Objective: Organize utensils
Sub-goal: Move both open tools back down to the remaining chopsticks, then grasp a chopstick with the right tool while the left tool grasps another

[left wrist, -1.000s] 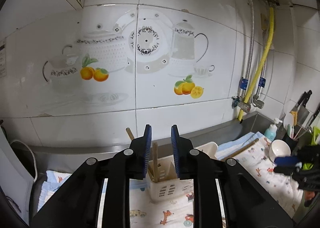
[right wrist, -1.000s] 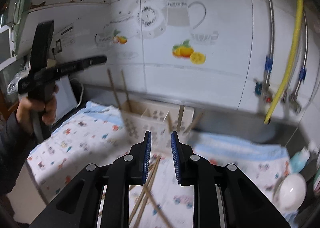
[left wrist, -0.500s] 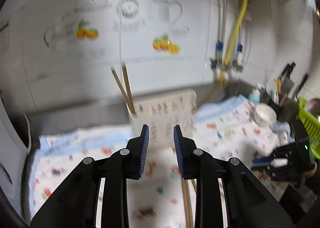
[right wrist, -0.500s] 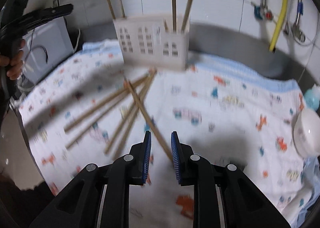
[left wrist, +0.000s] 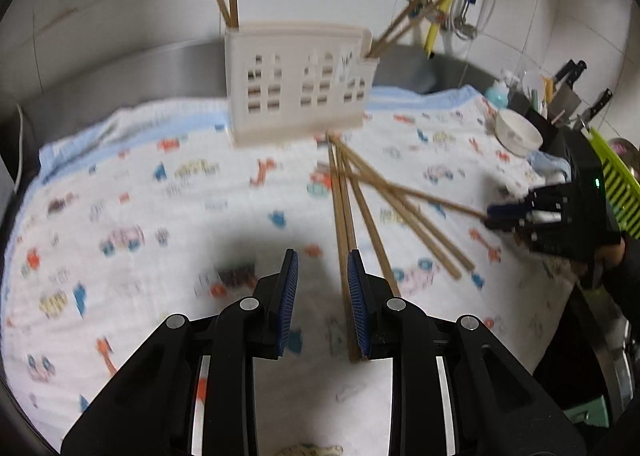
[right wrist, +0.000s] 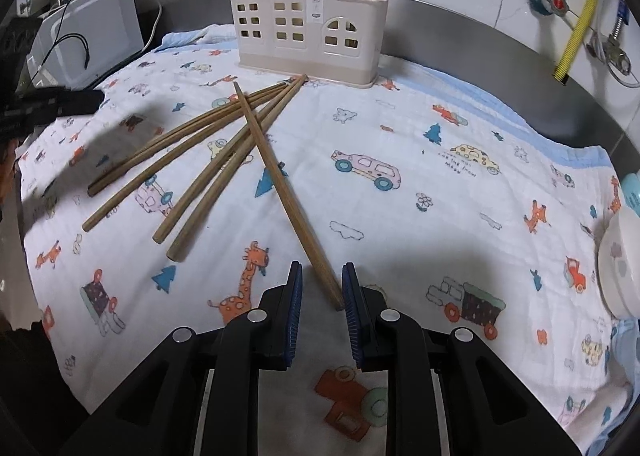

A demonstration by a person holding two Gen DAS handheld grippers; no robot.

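Right gripper (right wrist: 322, 288) parted, gripping nothing — the crossing chopstick (right wrist: 280, 184) has its butt end between the jaws, long axis running away toward the holder (right wrist: 308, 16). Left gripper (left wrist: 322, 288) likewise parted and empty, a paired chopstick (left wrist: 342, 232) just inside its right pad.

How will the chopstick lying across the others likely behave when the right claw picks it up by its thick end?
The crossing chopstick looks like stiff, slim wood, so it should lift straight and light. Gripped near its thick end between the right claw pads, the long free length may droop or pivot. It rests on other chopsticks, so lifting could nudge or roll them on the cloth.
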